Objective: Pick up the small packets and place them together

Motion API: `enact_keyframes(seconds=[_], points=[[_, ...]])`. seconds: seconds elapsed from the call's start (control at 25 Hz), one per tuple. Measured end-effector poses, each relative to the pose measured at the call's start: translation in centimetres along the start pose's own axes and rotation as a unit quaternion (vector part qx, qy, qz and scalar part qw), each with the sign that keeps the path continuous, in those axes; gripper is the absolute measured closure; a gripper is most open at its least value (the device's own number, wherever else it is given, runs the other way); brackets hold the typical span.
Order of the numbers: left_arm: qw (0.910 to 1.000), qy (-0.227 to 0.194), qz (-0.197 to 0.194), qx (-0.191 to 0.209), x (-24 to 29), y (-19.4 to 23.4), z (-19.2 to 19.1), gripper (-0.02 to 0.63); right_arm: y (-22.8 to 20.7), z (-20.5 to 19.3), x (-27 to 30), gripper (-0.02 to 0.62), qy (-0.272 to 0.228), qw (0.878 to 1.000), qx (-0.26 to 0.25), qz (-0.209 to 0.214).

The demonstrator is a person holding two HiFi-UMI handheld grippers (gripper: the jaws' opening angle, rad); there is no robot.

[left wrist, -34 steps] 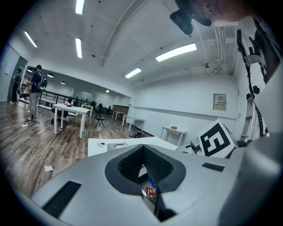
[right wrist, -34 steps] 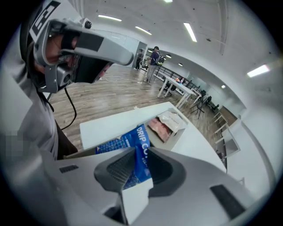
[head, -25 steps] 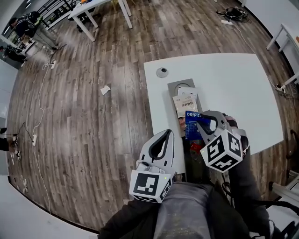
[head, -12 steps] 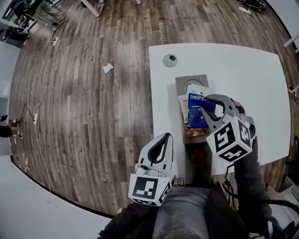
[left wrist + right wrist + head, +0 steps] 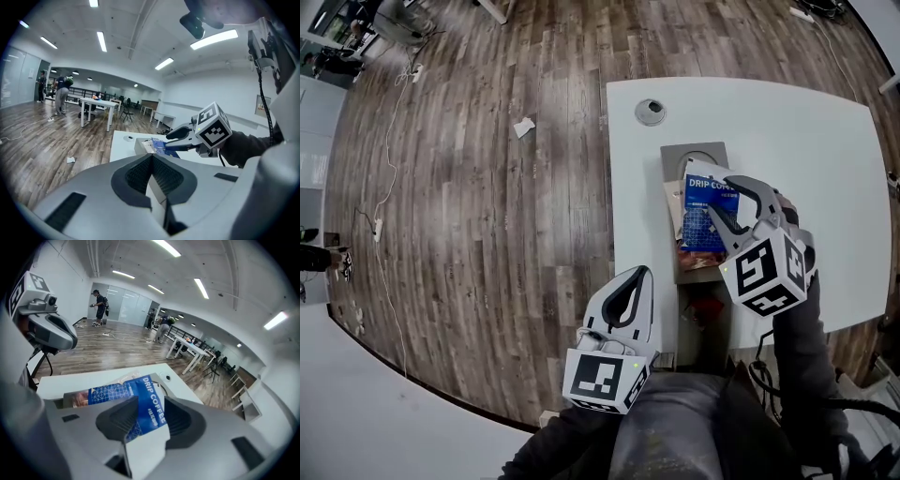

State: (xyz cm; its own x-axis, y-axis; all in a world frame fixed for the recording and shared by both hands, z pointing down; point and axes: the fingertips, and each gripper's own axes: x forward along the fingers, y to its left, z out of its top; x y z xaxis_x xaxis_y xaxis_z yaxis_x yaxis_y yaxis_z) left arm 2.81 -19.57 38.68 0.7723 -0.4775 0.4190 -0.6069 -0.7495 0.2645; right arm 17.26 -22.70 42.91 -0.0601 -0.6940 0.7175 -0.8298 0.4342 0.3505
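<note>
Table [image 5: 825,150]: white, bearing a grey tray [image 5: 698,155].
Left gripper [image 5: 637,274]: jaws pressed together, empty, by the table's edge.
Right gripper [image 5: 719,199]: jaws just been opening, spread around the blue packet [image 5: 701,225].
Blue packet: atop other packets [image 5: 699,262] on the tray.

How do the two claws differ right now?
The left claw is shut and empty; the right claw has just been opening, a blue coffee packet between its jaws. Left hovers by the person's knee; right is over the table. Both carry marker cubes.
</note>
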Motion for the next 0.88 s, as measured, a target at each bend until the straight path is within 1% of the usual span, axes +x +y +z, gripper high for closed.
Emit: enact_keyframes(seconds=[0.16, 0.36, 0.68, 0.88], points=[[0.9999, -0.012, -0.007, 0.005, -0.5, -0.3, 0.4, 0.603, -0.6, 0.5, -1.3, 0.431, -0.011, 1.0, 0.008, -0.021], [0.9987, -0.038, -0.029, 0.018, -1.8, -1.4, 1.7, 0.603, -0.3, 1.0, -4.1, 0.431, -0.013, 0.999, 0.006, -0.049], [0.9939, -0.071, -0.073, 0.043, -5.1, -3.7, 3.0, 0.603, 2.3, 0.5, -9.0, 0.431, 0.003, 0.996, 0.014, -0.086], [0.9896, -0.076, -0.107, 0.059, -7.1, -5.2, 2.6, 0.603, 4.9, -0.5, -11.1, 0.431, 0.018, 0.994, 0.026, -0.101]])
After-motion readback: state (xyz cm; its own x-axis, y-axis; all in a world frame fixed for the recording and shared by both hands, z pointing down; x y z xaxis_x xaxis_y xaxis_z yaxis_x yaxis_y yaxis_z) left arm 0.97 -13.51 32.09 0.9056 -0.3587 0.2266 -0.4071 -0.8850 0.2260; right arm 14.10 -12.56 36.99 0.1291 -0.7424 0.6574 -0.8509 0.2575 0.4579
